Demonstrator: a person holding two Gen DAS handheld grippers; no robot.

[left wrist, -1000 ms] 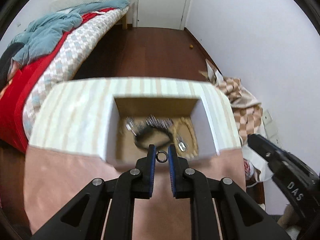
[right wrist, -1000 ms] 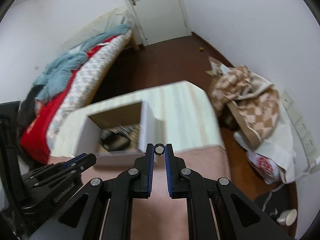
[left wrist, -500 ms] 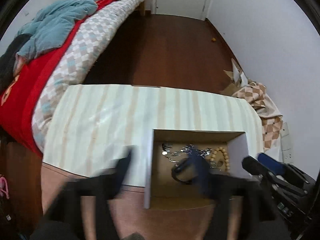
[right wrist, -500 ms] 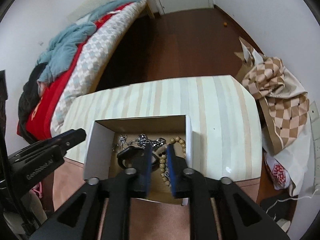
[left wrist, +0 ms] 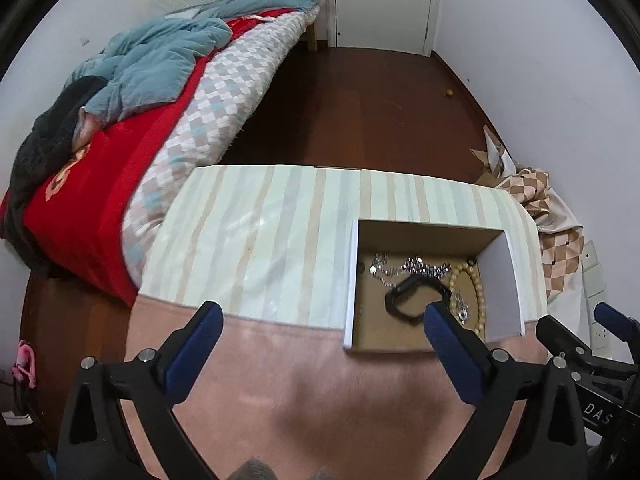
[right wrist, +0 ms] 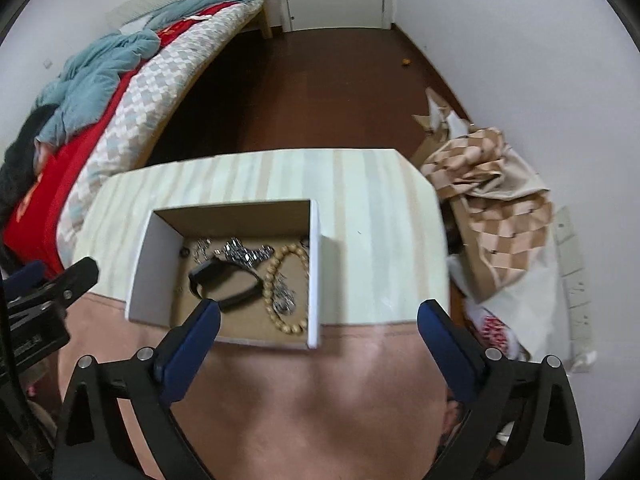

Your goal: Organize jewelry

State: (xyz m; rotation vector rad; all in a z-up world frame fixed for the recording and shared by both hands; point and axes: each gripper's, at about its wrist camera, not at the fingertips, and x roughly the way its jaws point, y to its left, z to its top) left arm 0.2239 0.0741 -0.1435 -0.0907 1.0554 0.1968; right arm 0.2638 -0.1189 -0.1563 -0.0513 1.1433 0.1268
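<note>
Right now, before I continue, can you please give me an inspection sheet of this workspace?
Surface: striped table top, pink cloth at its near edge.
Job's things: open cardboard box holds a black band, a bead bracelet and silver chains.
Clutter: nothing seen on the table outside the box.
Grippers: left gripper open and empty; right gripper open and empty.
Cables: nothing seen.
Surroundings: bed on the left, checkered bag on the floor, white door behind.
</note>
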